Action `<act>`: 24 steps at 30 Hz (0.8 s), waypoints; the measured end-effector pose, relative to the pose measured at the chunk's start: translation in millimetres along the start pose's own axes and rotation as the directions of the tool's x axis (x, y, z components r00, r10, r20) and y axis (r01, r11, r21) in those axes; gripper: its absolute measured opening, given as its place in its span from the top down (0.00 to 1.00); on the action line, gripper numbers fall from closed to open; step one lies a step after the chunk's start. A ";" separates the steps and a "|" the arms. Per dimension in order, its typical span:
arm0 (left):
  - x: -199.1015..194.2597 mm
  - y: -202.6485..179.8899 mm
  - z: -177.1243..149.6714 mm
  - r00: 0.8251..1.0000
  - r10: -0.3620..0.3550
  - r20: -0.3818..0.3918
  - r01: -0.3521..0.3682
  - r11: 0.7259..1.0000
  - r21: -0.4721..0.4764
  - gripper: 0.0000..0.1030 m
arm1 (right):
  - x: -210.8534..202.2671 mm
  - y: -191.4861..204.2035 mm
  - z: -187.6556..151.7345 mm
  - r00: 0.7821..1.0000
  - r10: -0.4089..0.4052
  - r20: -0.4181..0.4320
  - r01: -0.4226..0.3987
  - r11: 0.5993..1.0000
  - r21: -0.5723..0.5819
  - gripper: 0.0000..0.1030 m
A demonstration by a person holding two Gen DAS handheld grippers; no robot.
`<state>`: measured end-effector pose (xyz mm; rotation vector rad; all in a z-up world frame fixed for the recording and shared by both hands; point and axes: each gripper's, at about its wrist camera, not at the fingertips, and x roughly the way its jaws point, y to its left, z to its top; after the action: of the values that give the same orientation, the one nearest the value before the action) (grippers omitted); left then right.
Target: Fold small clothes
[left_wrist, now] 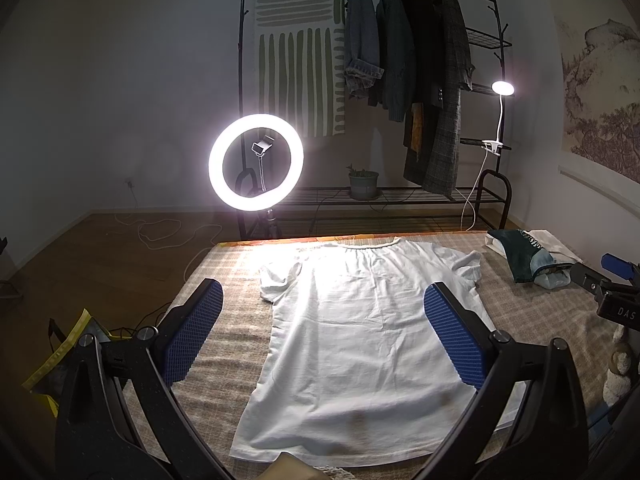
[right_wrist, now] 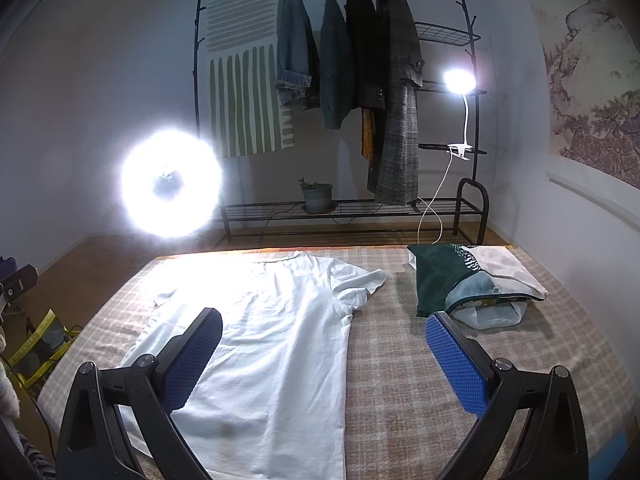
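Note:
A white T-shirt [left_wrist: 360, 344] lies spread flat on the checked table cover [left_wrist: 236, 320], collar at the far edge, hem toward me. It also shows in the right wrist view [right_wrist: 272, 344]. My left gripper [left_wrist: 324, 332] is open and empty, held above the shirt's middle. My right gripper [right_wrist: 324, 356] is open and empty, above the shirt's right side and the bare cover. The right gripper's body shows at the right edge of the left wrist view [left_wrist: 612, 288].
A pile of folded clothes [right_wrist: 468, 280], dark green, blue and white, lies at the far right of the table. Beyond the far edge stand a bright ring light [left_wrist: 256, 162], a clothes rack with hanging coats [left_wrist: 400, 48], and a clip lamp [right_wrist: 460, 80].

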<state>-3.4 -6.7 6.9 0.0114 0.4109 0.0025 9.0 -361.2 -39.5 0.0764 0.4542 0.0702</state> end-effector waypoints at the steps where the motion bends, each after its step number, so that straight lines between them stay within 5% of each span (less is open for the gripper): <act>1: 0.0 0.0 0.0 1.000 -0.001 0.000 0.001 1.000 0.000 0.01 | 0.2 0.4 0.1 1.000 0.001 0.000 -0.001 1.000 0.000 0.00; 24: 0.6 3.4 -4.0 1.000 0.004 -0.005 -0.004 1.000 0.001 0.01 | 1.4 5.3 -0.3 1.000 0.009 -0.005 -0.009 1.000 -0.002 0.00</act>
<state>-4.5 -3.3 3.1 0.0129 0.4164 0.0063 9.8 -355.8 -40.0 0.0768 0.4586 0.0801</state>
